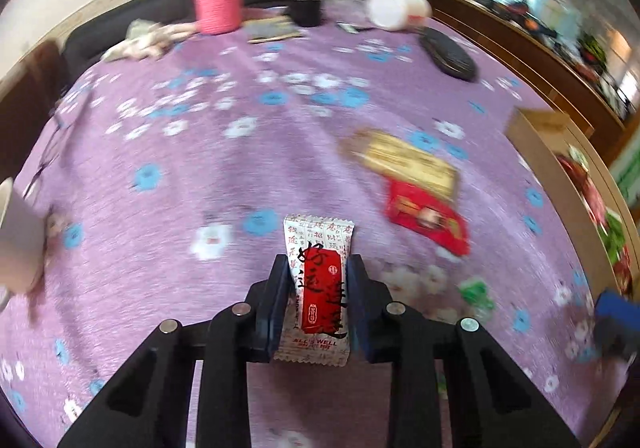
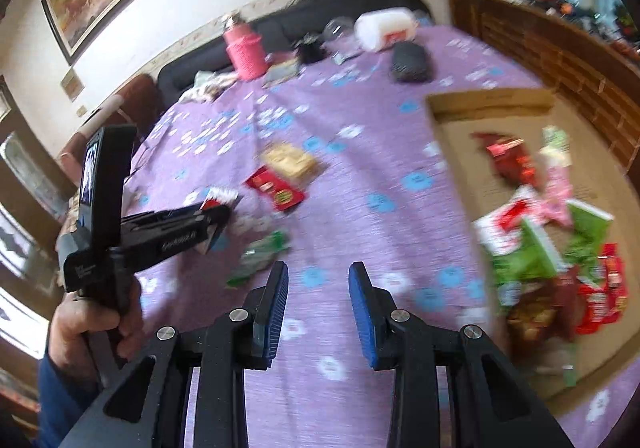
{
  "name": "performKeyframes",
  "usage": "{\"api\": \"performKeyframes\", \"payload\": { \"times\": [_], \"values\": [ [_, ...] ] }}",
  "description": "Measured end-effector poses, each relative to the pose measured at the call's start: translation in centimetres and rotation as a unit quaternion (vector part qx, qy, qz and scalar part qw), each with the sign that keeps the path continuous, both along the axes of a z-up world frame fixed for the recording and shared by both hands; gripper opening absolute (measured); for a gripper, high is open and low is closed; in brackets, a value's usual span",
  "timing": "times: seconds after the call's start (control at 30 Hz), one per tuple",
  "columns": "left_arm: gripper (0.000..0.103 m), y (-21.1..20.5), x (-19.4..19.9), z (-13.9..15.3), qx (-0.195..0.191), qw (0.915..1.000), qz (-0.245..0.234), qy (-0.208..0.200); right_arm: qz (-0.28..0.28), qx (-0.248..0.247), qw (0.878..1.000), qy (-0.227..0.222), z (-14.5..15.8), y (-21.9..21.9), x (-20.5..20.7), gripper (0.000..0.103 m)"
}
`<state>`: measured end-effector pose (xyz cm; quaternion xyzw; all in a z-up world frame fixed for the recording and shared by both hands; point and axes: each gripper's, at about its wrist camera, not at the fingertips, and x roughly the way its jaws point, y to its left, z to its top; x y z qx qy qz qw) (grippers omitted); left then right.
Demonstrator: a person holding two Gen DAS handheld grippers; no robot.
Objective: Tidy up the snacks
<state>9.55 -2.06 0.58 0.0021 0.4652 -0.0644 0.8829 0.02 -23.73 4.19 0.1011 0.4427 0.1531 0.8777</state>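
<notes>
Left wrist view: the left hand-held gripper (image 1: 318,272) is clamped on a white-and-red snack packet (image 1: 318,280) above the counter (image 1: 200,168); keep it pinched

Right wrist view: the right hand-held gripper (image 2: 318,284) stands apart, empty; carry the packet right to the cardboard tray (image 2: 460,136)

Four snack packets are outside the box: one white-and-red (image 1: 318,288), one gold (image 1: 404,160), one red (image 1: 430,218), one green (image 2: 262,256). One cardboard box (image 2: 490,104) holds a blurred heap, uncountable.
</notes>
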Motion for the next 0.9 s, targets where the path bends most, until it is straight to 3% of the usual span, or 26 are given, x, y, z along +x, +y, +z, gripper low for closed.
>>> {"api": "performKeyframes", "payload": {
  "times": [0.17,0.33,0.47,0.7,0.9],
  "values": [
    [0.028,1.7,0.3,0.0,-0.014,0.9992,0.037,0.0,0.03,0.017,0.998,0.046,-1.4,3.7,2.6,0.034],
    [0.028,2.1,0.2,0.0,-0.022,0.9986,0.048,0.002,0.018,0.023,0.996,0.083,-3.2,5.5,4.7,0.034],
    [0.028,2.0,0.3,0.0,-0.022,0.9986,0.048,0.003,0.01,-0.007,0.996,0.085,-3.9,6.6,5.6,0.034],
    [0.028,1.8,0.3,0.0,-0.017,0.9988,0.047,0.001,0.062,-0.088,0.993,0.041,-3.8,9.4,6.1,0.026],
    [0.026,1.9,0.3,0.1,-0.037,0.998,0.05,-0.008,0.069,-0.058,0.996,-0.001,-2.6,8.6,7.3,0.026]
  ]
}}
